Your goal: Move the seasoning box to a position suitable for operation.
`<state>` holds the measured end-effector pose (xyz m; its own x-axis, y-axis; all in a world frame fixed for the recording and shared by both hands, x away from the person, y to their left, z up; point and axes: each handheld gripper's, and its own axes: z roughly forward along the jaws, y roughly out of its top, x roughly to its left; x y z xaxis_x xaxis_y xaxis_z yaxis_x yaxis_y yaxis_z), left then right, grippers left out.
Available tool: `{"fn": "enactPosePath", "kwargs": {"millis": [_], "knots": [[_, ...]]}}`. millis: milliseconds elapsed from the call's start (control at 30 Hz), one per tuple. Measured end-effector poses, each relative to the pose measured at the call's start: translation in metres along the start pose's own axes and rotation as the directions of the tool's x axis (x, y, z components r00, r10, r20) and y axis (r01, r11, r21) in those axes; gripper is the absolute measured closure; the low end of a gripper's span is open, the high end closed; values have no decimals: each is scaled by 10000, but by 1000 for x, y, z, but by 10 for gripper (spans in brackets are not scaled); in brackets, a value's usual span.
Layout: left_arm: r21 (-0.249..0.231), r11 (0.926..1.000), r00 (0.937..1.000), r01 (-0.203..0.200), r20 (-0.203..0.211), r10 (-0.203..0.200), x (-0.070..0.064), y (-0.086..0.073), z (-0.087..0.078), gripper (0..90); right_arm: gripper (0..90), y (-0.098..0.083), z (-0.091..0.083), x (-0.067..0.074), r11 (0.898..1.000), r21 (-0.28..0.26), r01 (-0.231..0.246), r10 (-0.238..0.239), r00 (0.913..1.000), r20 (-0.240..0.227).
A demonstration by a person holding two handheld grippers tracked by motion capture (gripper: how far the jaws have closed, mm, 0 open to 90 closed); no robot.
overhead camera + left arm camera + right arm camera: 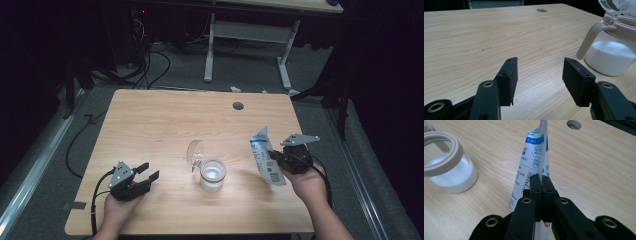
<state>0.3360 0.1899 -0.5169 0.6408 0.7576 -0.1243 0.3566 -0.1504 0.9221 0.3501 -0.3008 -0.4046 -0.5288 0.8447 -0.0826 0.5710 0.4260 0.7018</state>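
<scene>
Right gripper (541, 185) is clamped tight on the pouch (533, 162) — jaws pressed together on its thin edge, the white-and-blue pouch standing upright off the counter (599, 170), printed side facing left in the right gripper view. From above, the pouch (266, 159) sits at the right side of the counter (150, 125), well apart from the jar (213, 174). That jar holds white powder, its hinged lid (194, 152) swung open and standing up behind it, near the middle of the counter. Over on the left, the left gripper (540, 72) hovers low with jaws apart — nothing between them, bare wood beneath — and the jar (610, 56) sits just off to its right.
</scene>
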Motion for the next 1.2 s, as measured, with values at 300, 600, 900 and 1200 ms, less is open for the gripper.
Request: {"fn": "enactPosePath", "kwargs": {"millis": [300,600,900,1200], "knots": [[93,9999,9998,-101,166,99,-5,-1,4,465,900,-14,4,5,9942,-1080,-10,29,9998,180],[61,10000,9999,-34,-111,35,1,-1,2,465,900,-30,6,2,9684,-2406,-663,709,9974,107],[83,9999,9999,-96,-62,97,-4,-2,1,464,900,-47,13,0,9340,-3348,-1244,1291,9916,-82],[94,9999,9998,-137,-141,138,-5,-3,2,464,900,-58,22,-2,8923,-4256,-1506,1676,9859,25]]}}
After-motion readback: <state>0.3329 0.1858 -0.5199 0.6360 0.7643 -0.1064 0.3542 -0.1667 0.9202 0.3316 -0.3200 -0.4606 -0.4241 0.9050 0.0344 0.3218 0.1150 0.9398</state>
